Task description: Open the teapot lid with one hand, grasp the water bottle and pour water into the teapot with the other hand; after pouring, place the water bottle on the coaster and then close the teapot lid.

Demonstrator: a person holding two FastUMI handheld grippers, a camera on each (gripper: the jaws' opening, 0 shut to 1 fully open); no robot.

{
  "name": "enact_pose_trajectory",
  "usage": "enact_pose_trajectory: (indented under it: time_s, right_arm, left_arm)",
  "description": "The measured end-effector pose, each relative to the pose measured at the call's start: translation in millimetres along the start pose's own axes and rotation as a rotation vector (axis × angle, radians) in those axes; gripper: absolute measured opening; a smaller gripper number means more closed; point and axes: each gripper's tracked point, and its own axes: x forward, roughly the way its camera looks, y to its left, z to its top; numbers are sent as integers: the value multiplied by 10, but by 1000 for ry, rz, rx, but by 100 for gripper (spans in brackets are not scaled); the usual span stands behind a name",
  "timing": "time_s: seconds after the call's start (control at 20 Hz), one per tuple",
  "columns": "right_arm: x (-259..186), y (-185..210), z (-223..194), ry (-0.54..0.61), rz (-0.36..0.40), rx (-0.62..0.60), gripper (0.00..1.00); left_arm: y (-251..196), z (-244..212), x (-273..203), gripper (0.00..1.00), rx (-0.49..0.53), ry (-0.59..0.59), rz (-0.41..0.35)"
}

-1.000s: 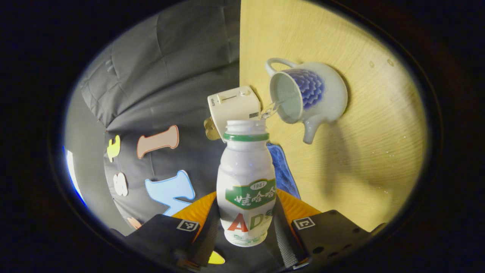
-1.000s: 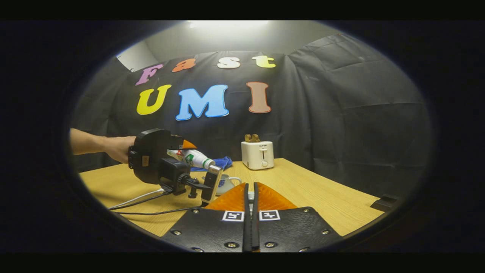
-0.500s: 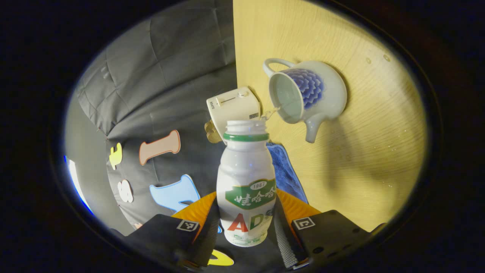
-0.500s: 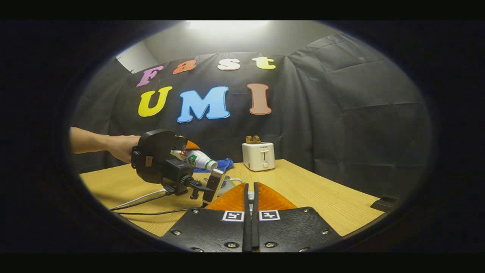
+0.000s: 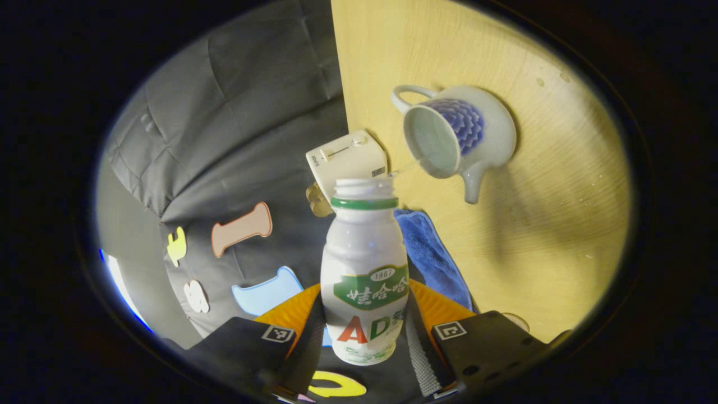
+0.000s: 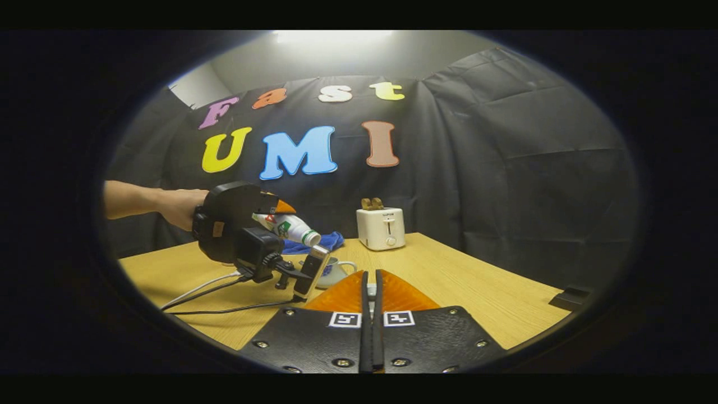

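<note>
Your left gripper point(image 5: 364, 336) is clamped on the bottle point(image 5: 364, 269): both fingers press its lower sides at bottom centre of the left gripper view. The bottle's open mouth points up-frame toward the teapot point(image 5: 457, 134), which sits upper right of centre on the table point(image 5: 538, 224), lid off, opening facing the camera. A thin stream of water point(image 5: 405, 168) runs from the bottle's rim to the pot's lip. The toaster point(image 5: 345, 163) is just left of the pot, behind the bottle neck; a blue cloth point(image 5: 429, 258) lies right of the bottle, mid-frame.

In the right gripper view your left hand point(image 6: 179, 207) comes in from mid-left w/ forearm about level, holding the left gripper point(image 6: 235, 230) above the table point(image 6: 477, 286). The bottle point(image 6: 286, 228) is tilted, mouth down and to the right, over the teapot point(image 6: 336, 270), which is partly hidden by the gripper's mount. Cloth point(image 6: 320, 242) and toaster point(image 6: 381, 227) are at centre, further back.

Your right gripper point(image 6: 371, 303) is at bottom centre, fingers nearly together w/ a small pale piece between them; can't tell if it's the lid or if they grip it. It points level across the table.
</note>
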Motion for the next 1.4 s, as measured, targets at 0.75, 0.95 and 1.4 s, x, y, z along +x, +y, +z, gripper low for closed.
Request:
enact_pose_trajectory:
  time_s: [0.75,0.95,1.4]
  right_arm:
    - [13,17,31,-3,3,-8,0]
    - [24,14,4,7,0,-14,0]
    - [34,46,1,20,-1,-23,0]
  left_arm:
    - [33,-23,61,78,38,-31,8]
    - [-8,-39,88,82,11,-47,-17]
    - [-253,-55,193,69,-90,-68,-40]
